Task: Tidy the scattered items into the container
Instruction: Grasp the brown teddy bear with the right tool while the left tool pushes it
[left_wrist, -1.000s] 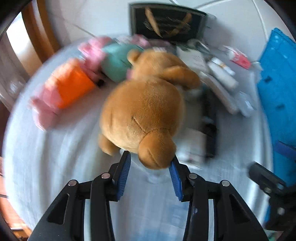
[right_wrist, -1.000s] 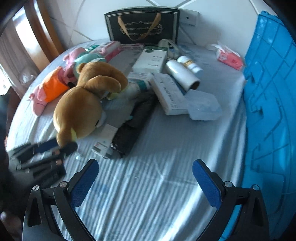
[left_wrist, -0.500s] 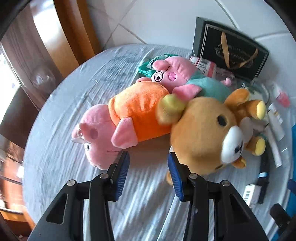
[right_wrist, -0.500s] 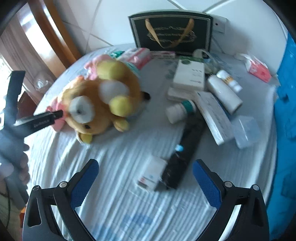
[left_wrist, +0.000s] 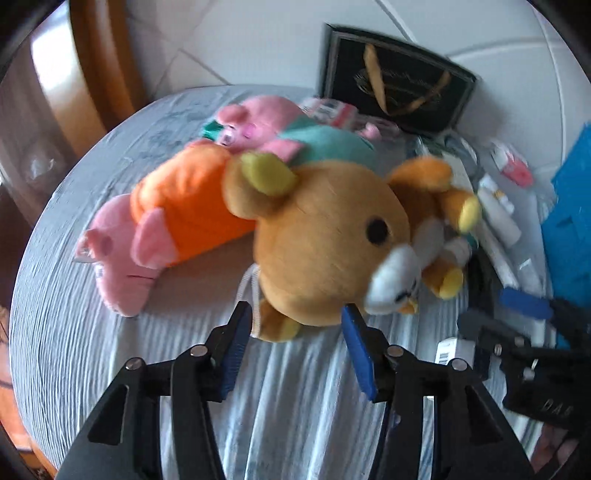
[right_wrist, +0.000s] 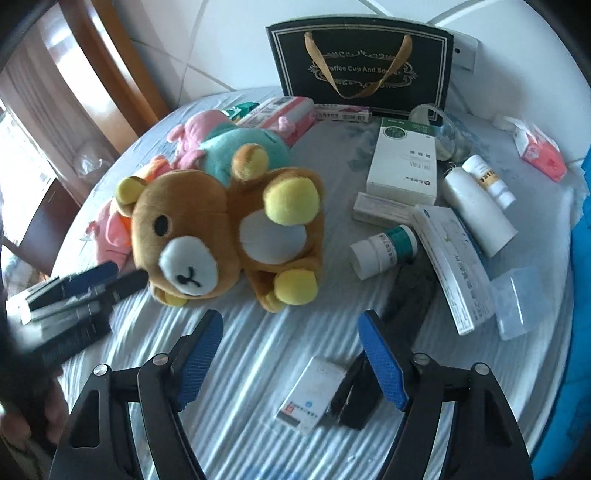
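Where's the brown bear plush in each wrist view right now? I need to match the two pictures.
Left wrist view: the brown bear plush fills the centre, lying just beyond the left gripper, its head toward the camera.
Right wrist view: the bear lies left of centre, belly up, beyond the right gripper.
Shared landmark: the black gift bag with gold handles stands against the wall behind the bear in both views.

Home: cloth-covered round table (right_wrist: 258, 369), plush toys (right_wrist: 221, 229).
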